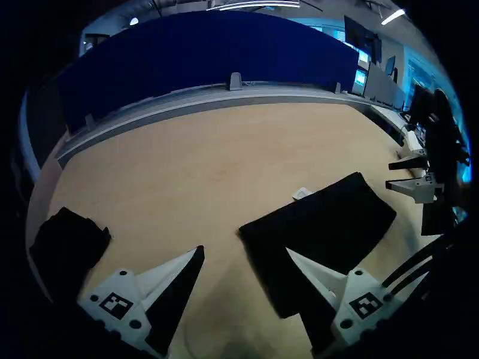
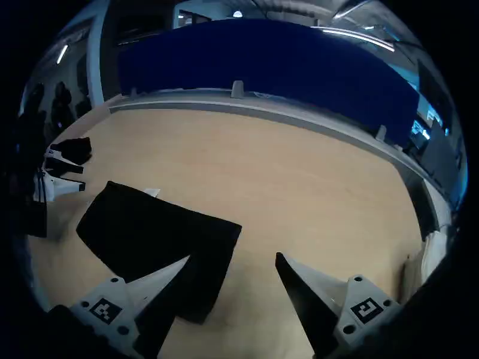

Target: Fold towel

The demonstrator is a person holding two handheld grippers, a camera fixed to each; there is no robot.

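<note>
A black towel (image 1: 326, 227) lies flat on the wooden table (image 1: 203, 161), folded into a rectangle with a small white tag (image 1: 302, 193) at its far edge. In the left gripper view, my left gripper (image 1: 244, 249) is open above the towel's near left corner, its right finger over the cloth. My right gripper (image 1: 413, 175) stands open at the towel's right end. In the right gripper view, the right gripper (image 2: 232, 256) is open over the towel's (image 2: 149, 230) right edge, with nothing between its fingers. The left gripper (image 2: 60, 176) shows at the far left.
A second black cloth (image 1: 69, 242) lies bunched near the table's left edge, also visible as the black cloth (image 2: 73, 149). A blue partition (image 1: 203, 54) runs along the back. Something pale (image 2: 428, 251) sits at the right table edge. Monitors (image 1: 361, 75) stand far right.
</note>
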